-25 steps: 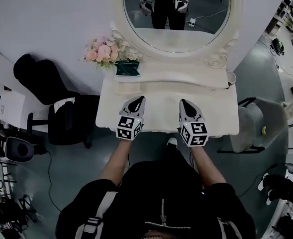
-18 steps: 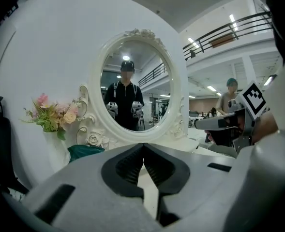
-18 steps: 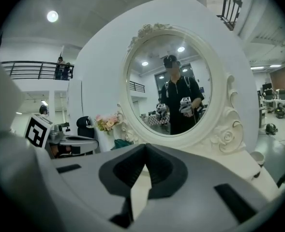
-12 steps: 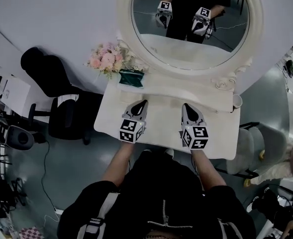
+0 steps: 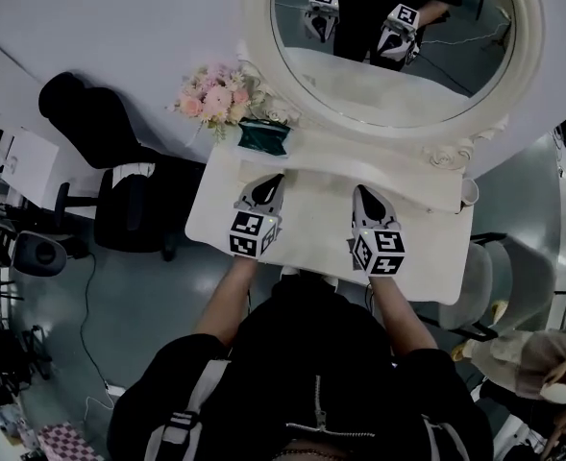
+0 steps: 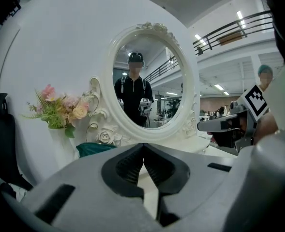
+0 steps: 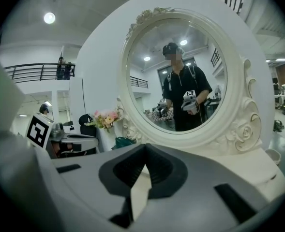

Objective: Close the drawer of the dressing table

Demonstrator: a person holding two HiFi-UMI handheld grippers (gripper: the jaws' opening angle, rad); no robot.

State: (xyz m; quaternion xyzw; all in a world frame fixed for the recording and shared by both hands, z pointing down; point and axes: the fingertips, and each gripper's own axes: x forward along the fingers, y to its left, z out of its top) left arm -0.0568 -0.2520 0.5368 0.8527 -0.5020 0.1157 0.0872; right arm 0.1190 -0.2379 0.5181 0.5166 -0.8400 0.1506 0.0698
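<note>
Nearest the head camera is the person's black zipped jacket, with both forearms reaching forward. Each hand carries a cube with black-and-white square markers, the only print that shows: the left cube and the right cube sit over the near edge of the dressing table.

The 2 grippers point across the pale top toward the mirror. In its own view, the left gripper has its dark jaws pressed together at the tips with nothing between them. The right gripper is likewise closed and empty. From above, the left gripper and right gripper lie side by side, well apart.

The drawer cannot be told apart from the white table in any view.

Further back, a teal object sits at the left rear of the top, just beside a bunch of pink flowers. A white cup stands at the right rear.

Behind these rises the oval mirror in its carved white frame, reflecting the person and both grippers.
</note>
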